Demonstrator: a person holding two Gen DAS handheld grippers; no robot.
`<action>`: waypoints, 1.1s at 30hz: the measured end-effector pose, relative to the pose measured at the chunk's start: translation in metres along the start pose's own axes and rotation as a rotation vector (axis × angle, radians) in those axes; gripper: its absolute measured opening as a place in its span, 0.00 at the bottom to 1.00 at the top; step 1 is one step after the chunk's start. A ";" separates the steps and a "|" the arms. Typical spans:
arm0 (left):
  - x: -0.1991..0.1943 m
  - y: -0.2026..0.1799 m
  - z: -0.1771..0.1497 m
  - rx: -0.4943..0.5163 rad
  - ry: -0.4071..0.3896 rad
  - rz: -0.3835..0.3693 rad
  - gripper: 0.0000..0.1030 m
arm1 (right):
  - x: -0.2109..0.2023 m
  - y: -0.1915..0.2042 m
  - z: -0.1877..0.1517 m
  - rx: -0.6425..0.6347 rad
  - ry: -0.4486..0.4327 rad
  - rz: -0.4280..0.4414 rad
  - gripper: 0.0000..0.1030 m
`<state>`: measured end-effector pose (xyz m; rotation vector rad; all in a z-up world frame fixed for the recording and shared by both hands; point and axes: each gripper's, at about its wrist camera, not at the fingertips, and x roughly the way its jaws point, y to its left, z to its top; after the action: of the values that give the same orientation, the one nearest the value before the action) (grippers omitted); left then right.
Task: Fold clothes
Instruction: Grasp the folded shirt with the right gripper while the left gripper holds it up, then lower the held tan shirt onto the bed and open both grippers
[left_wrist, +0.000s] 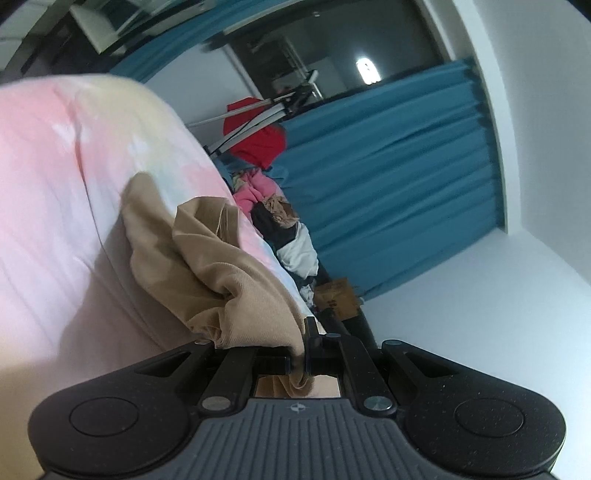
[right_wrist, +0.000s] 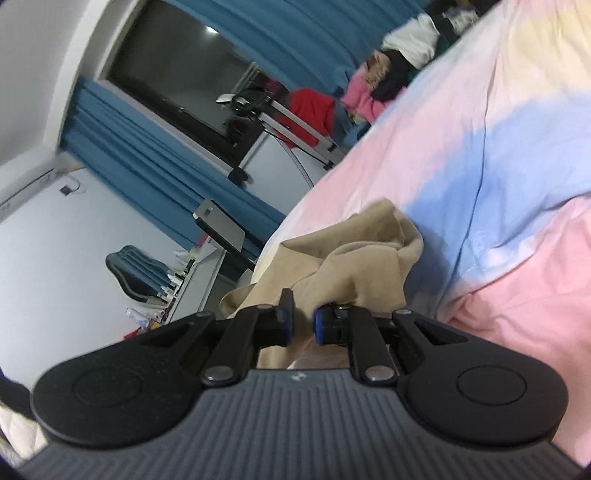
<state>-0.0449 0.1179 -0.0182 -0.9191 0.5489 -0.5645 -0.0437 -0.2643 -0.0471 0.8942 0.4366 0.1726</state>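
Observation:
A tan garment (left_wrist: 207, 266) lies bunched on a bed covered by a pastel pink, blue and yellow sheet (left_wrist: 55, 177). My left gripper (left_wrist: 298, 363) is shut on a fold of that tan cloth, which bulges out between its pads. In the right wrist view the same tan garment (right_wrist: 354, 258) is crumpled just ahead of my right gripper (right_wrist: 303, 325). Tan cloth runs through the narrow gap between its blue-padded fingers (right_wrist: 319, 326), so it is shut on the garment. The sheet (right_wrist: 498, 166) fills the right of that view.
A heap of other clothes (left_wrist: 284, 225), pink, black and white, sits at the bed's far edge. Behind it are blue curtains (left_wrist: 399, 177), a red garment (left_wrist: 258, 140) on a metal rack, and a dark window. A desk with a chair (right_wrist: 133, 273) stands beside the bed.

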 end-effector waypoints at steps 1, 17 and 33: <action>-0.009 -0.006 -0.007 -0.001 0.010 0.003 0.06 | -0.013 0.001 -0.001 -0.007 0.003 -0.003 0.13; -0.080 -0.048 -0.051 -0.051 0.048 0.113 0.08 | -0.097 0.013 -0.012 -0.018 0.060 -0.045 0.13; 0.073 0.016 0.036 -0.035 0.086 0.390 0.11 | 0.091 -0.014 0.033 0.063 0.191 -0.248 0.14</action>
<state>0.0354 0.0982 -0.0281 -0.7964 0.7957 -0.2427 0.0521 -0.2667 -0.0672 0.8810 0.7292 0.0163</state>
